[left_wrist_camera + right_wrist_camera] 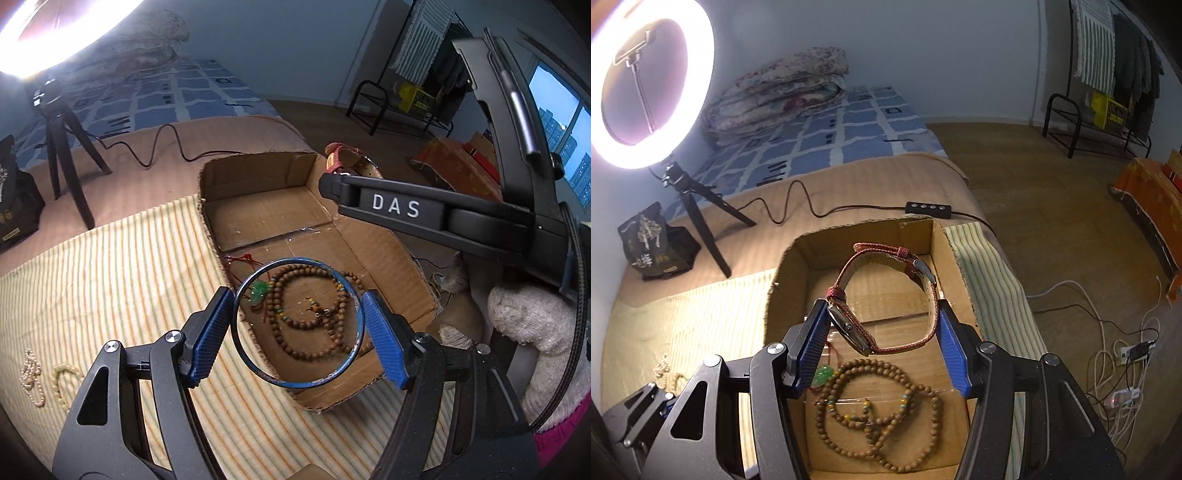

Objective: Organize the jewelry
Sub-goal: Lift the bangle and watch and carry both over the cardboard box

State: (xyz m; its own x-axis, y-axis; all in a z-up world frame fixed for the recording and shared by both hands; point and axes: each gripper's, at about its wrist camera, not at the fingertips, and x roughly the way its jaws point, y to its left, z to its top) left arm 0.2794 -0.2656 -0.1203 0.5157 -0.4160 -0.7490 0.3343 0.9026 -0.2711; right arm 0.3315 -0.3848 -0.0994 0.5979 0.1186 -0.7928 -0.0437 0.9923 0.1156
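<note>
Jewelry is what both views show over the cardboard box (258, 206) on the bed. In the left wrist view, the left tongs (299, 330) clamp a blue bangle (243, 354) across its width, above the wooden bead string (314, 325) and green pendant (260, 291) lying in the box; 2 pale bead strands (33, 373) wait on the striped mat (110, 266). In the right wrist view, the right tongs (882, 341) pinch a red-strapped watch (886, 295) above the box floor. Best, I judge, to lower each piece onto bare cardboard beside the beads before releasing, so nothing tangles.
</note>
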